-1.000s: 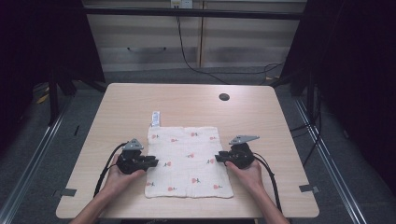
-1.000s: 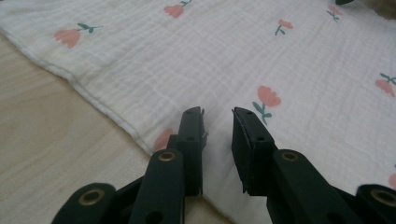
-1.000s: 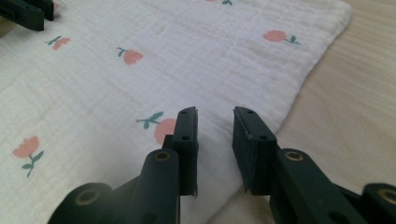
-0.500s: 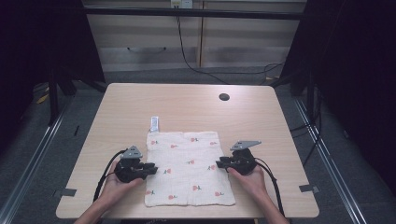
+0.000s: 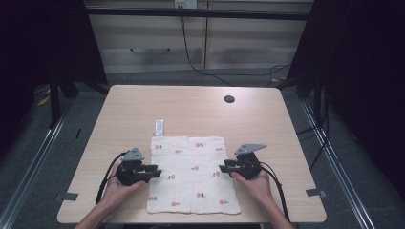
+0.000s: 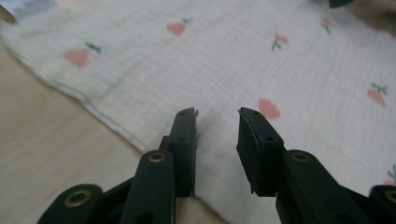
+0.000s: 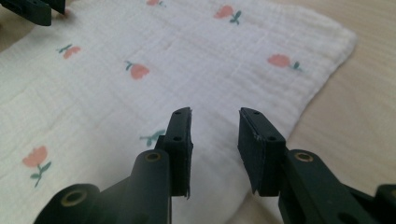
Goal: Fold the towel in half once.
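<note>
Both claws let go of the cloth, now folded and flat.

Left claw [image 5: 154,170] and right claw [image 5: 224,168]: jaws have just been opening, now narrowly parted, nothing pinched between them, each at a side hem. Cloth [image 5: 191,174] was wider than deep a second ago; now narrower, pulled nearer the person's edge of the desk [image 5: 267,124]. Fold reads as finished. Long axis runs near-to-far; label tag [image 5: 159,127] pokes out at the far left corner.
</note>
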`<state>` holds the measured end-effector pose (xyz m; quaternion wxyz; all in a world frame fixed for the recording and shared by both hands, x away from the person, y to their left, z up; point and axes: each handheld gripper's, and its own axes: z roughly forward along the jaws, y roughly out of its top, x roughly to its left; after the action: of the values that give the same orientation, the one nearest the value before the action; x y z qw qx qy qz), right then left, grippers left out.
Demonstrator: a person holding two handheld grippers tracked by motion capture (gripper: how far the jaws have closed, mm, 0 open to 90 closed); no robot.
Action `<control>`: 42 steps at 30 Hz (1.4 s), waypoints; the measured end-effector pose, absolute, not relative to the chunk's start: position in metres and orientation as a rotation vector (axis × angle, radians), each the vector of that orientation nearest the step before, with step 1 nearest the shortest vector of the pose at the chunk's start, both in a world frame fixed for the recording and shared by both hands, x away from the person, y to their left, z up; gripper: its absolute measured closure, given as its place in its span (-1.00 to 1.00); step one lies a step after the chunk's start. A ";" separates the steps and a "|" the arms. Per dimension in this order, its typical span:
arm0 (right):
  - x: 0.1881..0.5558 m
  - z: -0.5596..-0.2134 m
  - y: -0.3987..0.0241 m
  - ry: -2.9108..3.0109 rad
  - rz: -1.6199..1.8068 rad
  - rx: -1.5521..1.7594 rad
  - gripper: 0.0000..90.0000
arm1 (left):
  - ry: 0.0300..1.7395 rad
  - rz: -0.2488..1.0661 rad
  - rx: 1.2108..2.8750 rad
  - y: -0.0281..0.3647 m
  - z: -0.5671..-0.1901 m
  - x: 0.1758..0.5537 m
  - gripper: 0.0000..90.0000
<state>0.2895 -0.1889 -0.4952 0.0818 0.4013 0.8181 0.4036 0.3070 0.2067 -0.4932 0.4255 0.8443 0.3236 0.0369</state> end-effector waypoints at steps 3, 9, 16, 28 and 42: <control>0.299 -0.493 -0.188 2.429 1.220 1.201 0.44 | 0.838 0.119 2.105 0.209 -0.495 0.316 0.48; 0.327 -0.490 -0.187 2.410 1.226 1.196 0.39 | 0.855 0.135 2.125 0.206 -0.503 0.326 0.44; 0.335 -0.491 -0.189 2.442 1.177 1.209 0.33 | 0.839 0.166 2.130 0.205 -0.505 0.323 0.40; 0.375 -0.480 -0.190 2.418 1.125 1.247 0.12 | 0.826 0.144 2.137 0.206 -0.504 0.322 0.37; 0.410 -0.496 -0.189 2.417 1.050 1.288 0.38 | 0.820 0.155 2.145 0.205 -0.504 0.320 0.34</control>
<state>0.4101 -0.1890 -0.4960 0.1040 0.4368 0.8195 0.3561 0.3202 0.2051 -0.5039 0.4079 0.8509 0.3253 0.0615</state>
